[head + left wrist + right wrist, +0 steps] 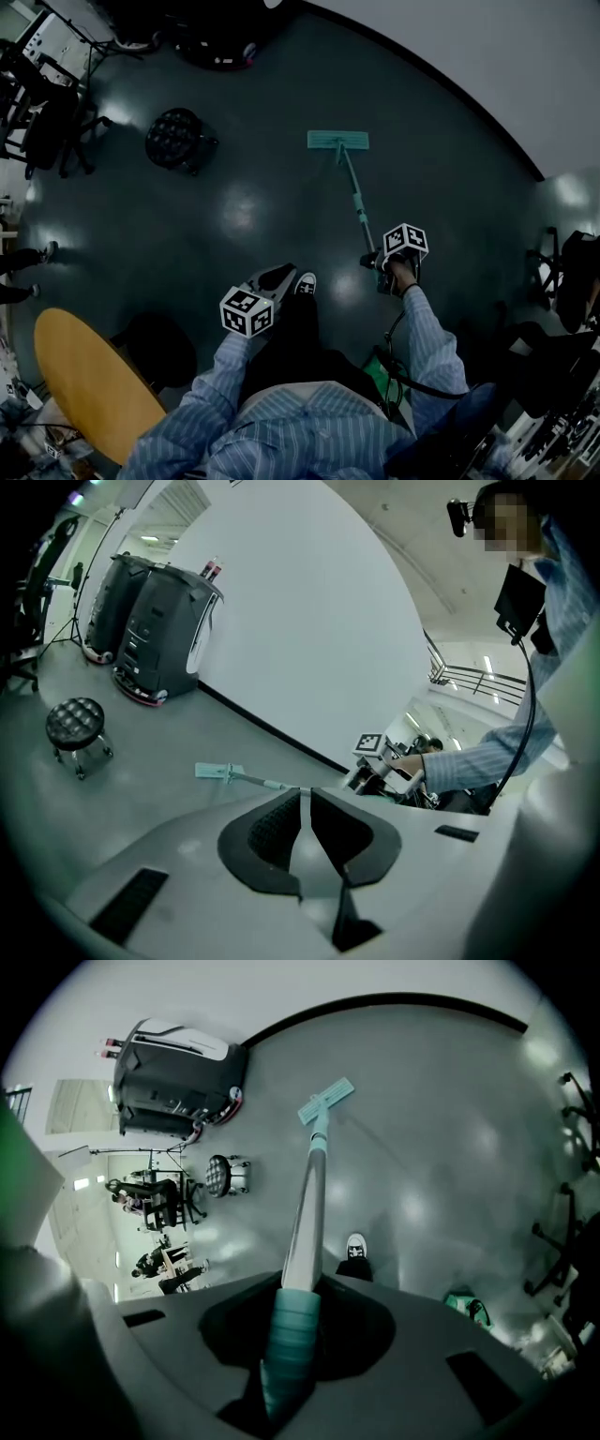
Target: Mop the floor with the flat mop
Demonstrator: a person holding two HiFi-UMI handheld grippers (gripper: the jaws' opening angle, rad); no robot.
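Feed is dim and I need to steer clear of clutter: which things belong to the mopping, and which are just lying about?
Job: mop; floor; right gripper, shut on the mop.

Lying about: stool; chair; table; black machines; left gripper, shut and empty.

The person's left arm (pixel 217 380) reaches forward and down, the left gripper (pixel 278 277) empty with jaws pressed together, while the right arm (pixel 429 330) stretches further out, the right gripper (pixel 373 262) clamped round the mop handle (pixel 356 202).
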